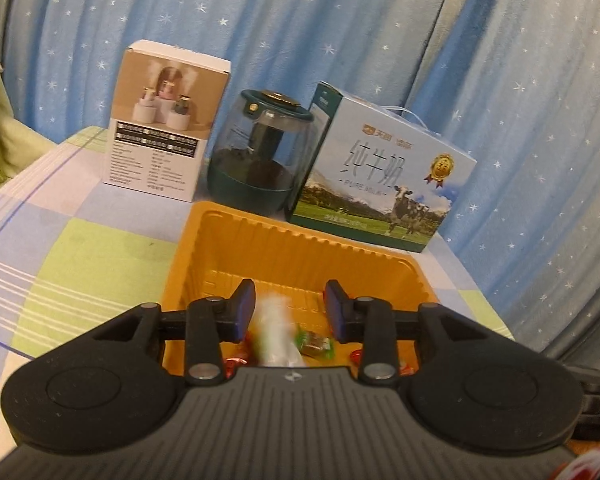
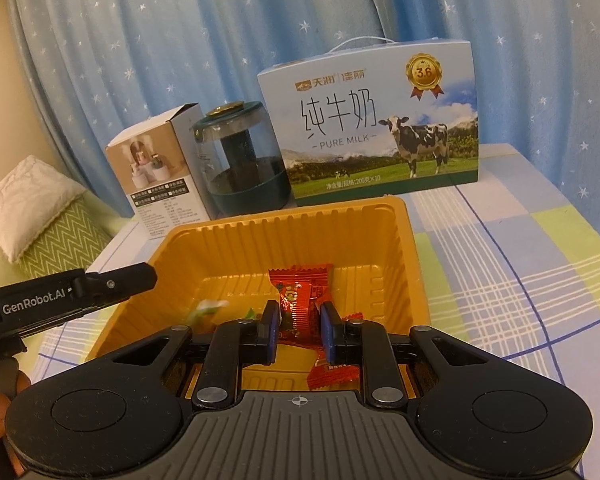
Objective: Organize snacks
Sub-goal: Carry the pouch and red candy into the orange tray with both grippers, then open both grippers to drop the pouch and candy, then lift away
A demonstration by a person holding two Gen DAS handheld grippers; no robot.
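An orange plastic tray (image 1: 284,248) (image 2: 228,240) stands on the checked tablecloth. My left gripper (image 1: 290,304) is open above its near end; a blurred white and green wrapped snack (image 1: 274,328) is in mid-air between and below the fingers. Green (image 1: 316,344) and red (image 1: 236,362) wrapped sweets lie on the tray floor. My right gripper (image 2: 298,320) hangs over the tray with a red snack packet (image 2: 300,300) between its fingers; the jaws look slightly parted around it. The blurred white and green snack (image 2: 208,308) shows at left. The left gripper's body (image 2: 80,292) reaches in from the left.
Behind the tray stand a white humidifier box (image 1: 160,128) (image 2: 156,172), a dark green humidifier (image 1: 260,152) (image 2: 240,160) and a blue milk carton box (image 1: 380,176) (image 2: 380,128). A blue starred curtain (image 1: 340,20) hangs behind. A cushion (image 2: 48,208) lies at left.
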